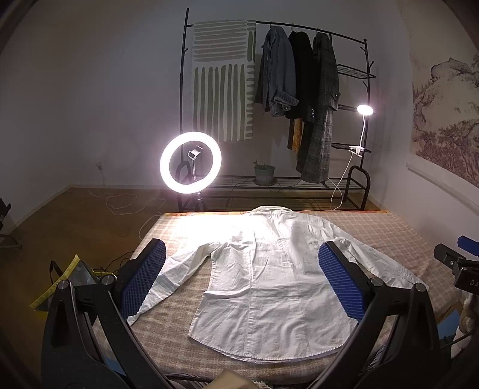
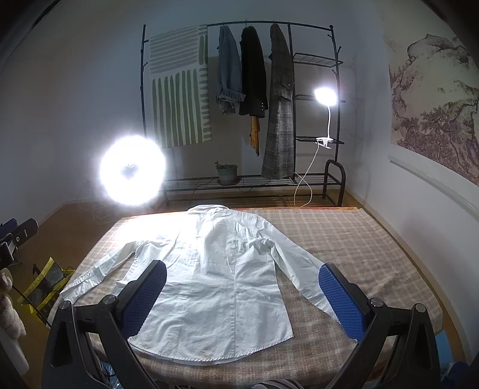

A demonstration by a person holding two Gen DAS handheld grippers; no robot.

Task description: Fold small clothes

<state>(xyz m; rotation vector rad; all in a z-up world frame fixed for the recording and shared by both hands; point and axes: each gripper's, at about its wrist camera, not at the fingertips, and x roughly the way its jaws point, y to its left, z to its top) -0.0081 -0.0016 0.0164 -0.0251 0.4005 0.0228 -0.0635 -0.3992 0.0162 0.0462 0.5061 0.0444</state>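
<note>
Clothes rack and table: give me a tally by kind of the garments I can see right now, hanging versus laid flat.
Hanging on the rack: 3 (denim jacket, black coat, plaid coat)
Laid flat on the table: 1 (white shirt)
Total: 4

The left tongs (image 1: pixel 242 279) have two matte black arms, each tipped with a blue pad of fine diamond-grid texture; round silver-grey screws sit at the arm pivots; the right tongs (image 2: pixel 243 296) match, black arms, blue textured pads (image 2: pixel 341 300), grey pivot screws.
</note>
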